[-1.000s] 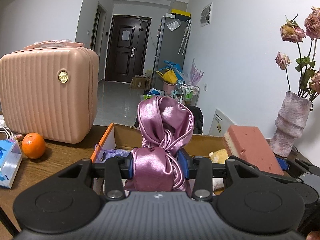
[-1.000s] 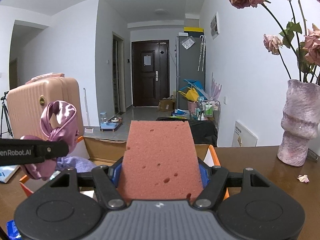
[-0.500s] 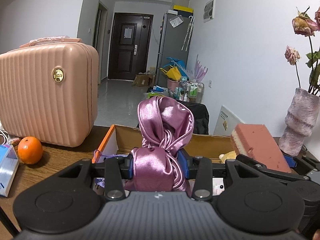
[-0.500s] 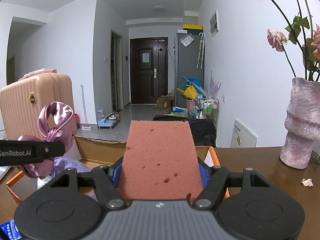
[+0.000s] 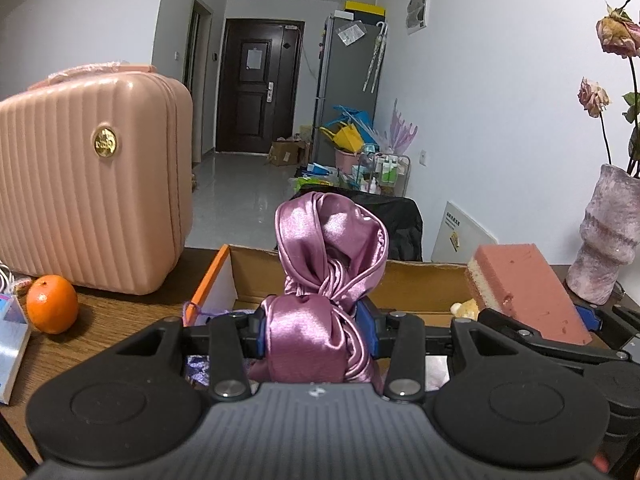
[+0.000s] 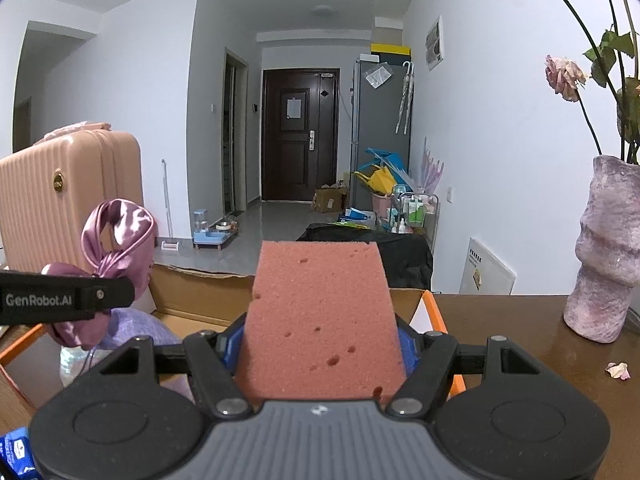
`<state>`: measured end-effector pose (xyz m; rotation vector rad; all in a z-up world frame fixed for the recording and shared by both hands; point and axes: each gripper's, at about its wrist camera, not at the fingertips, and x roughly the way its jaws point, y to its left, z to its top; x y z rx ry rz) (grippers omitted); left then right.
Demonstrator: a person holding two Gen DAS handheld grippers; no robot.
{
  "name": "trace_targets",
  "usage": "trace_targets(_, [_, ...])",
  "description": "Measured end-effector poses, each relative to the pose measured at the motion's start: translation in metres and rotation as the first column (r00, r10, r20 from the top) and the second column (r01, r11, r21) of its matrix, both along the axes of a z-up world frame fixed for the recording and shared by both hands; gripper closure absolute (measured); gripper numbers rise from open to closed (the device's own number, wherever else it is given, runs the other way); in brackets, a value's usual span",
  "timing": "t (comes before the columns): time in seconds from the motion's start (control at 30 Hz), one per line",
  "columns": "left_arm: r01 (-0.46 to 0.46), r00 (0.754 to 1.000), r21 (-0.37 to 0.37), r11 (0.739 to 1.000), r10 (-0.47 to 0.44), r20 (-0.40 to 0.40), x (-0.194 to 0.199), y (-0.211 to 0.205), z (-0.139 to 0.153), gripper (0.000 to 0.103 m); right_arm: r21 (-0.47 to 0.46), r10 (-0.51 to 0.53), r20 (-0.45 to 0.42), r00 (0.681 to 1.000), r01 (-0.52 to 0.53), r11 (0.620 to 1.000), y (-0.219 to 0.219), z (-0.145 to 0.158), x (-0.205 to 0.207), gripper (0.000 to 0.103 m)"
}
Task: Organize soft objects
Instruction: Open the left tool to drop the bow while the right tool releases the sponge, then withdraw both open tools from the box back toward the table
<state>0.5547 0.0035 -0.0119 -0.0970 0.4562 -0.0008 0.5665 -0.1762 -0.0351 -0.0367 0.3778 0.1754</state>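
Left wrist view: left gripper (image 5: 316,330) has its jaws clamped on a purple satin scarf (image 5: 328,264), knotted into a bundle that sticks up above the blue pads (image 5: 365,330). Scarf sits over the near edge of an open cardboard box (image 5: 420,284) with orange flaps, which stands on the brown worktop (image 5: 112,316). Inside the box: lilac fabric (image 5: 212,314) at the left, something yellow and fuzzy (image 5: 466,308) toward the right, too hidden to identify. Right gripper comes in from the right side of this view, holding the sponge (image 5: 524,284) over the box's right part.

Right wrist view: right gripper (image 6: 320,350) jaws are closed on a pink sponge (image 6: 320,320), pads pressing both long sides; sponge points forward, pitted top face up, yellowish layer underneath seen only from the left camera. Left gripper finger (image 6: 68,300) and the scarf (image 6: 116,240) are visible at the left, above the lilac fabric (image 6: 140,330).

Rest of worktop: pink ribbed case (image 5: 92,184) back left, orange (image 5: 52,304) in front of it, a blue-white carton (image 5: 10,348) at the left edge, mauve vase (image 6: 608,248) with dried roses (image 6: 564,76) at right, a fallen petal (image 6: 618,370) near it.
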Motion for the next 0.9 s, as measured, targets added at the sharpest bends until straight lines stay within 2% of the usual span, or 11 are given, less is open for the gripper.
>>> trace_targets(0.07, [0.009, 1.0, -0.006, 1.0, -0.009, -0.008, 0.001, 0.0, -0.001, 0.059, -0.003, 0.0, -0.007, 1.0, 0.0, 1.0, 0.0, -0.001, 0.0, 0.034])
trace_targets(0.17, [0.004, 1.0, 0.002, 1.0, -0.004, -0.012, 0.0, -0.001, -0.002, 0.052, -0.008, -0.004, -0.021, 1.0, 0.004, 1.0, -0.001, -0.003, 0.001, 0.034])
trace_targets(0.23, [0.0, 1.0, 0.006, 1.0, 0.0, -0.002, -0.002, -0.001, -0.001, 0.04, -0.005, -0.011, -0.032, 0.999, 0.011, 1.0, -0.002, -0.004, 0.002, 0.028])
trace_targets(0.3, [-0.011, 1.0, 0.013, 1.0, 0.011, 0.012, -0.003, 0.0, 0.0, 0.019, 0.003, -0.02, -0.035, 0.999, 0.02, 1.0, -0.004, -0.004, 0.002, 0.019])
trace_targets(0.33, [-0.022, 1.0, 0.02, 1.0, 0.021, 0.02, -0.004, 0.0, 0.001, 0.016, 0.008, -0.023, -0.034, 0.999, 0.023, 1.0, -0.005, -0.004, 0.002, 0.013])
trace_targets(0.4, [-0.043, 0.999, 0.03, 0.999, 0.042, 0.034, -0.007, 0.0, 0.001, 0.004, 0.02, -0.029, -0.031, 0.999, 0.029, 0.999, -0.008, -0.003, 0.002, 0.005])
trace_targets(0.47, [-0.061, 0.998, 0.036, 0.997, 0.059, 0.038, -0.009, 0.001, 0.002, 0.002, 0.032, -0.032, -0.028, 0.999, 0.033, 0.999, -0.01, -0.003, 0.003, 0.0])
trace_targets(0.9, [-0.1, 0.995, 0.03, 0.995, 0.1, 0.027, -0.008, 0.007, 0.002, 0.0, 0.044, -0.04, -0.03, 0.999, 0.041, 0.998, -0.013, -0.004, 0.003, 0.0])
